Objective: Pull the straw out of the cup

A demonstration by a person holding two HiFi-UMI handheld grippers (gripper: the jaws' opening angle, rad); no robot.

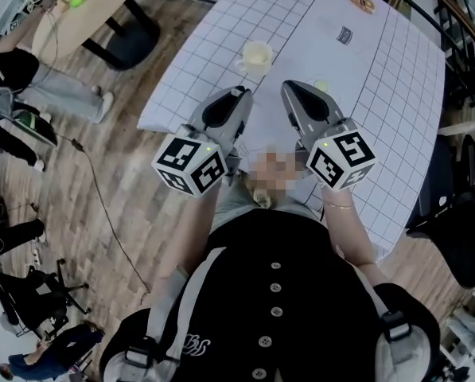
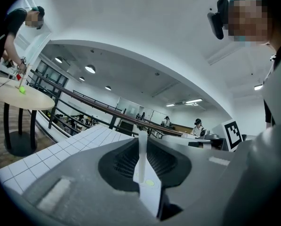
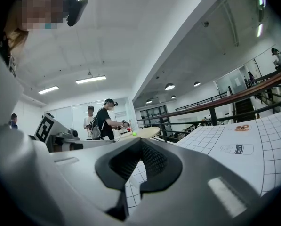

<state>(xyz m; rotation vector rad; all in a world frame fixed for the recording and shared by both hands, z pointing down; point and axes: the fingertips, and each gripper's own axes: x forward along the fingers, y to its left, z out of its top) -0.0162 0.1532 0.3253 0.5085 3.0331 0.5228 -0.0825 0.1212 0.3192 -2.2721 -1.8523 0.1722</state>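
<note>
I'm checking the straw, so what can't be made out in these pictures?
Head view: whether the cup holds a straw; too small.
Left gripper view: whether the white strip in the left claw is the straw; claw hides most.
Both gripper views: the cup, out of frame.

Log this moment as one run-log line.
left gripper: shut on straw, upright | right gripper: open, empty | cup: on table, no straw seen in it, ahead of both grippers
</note>
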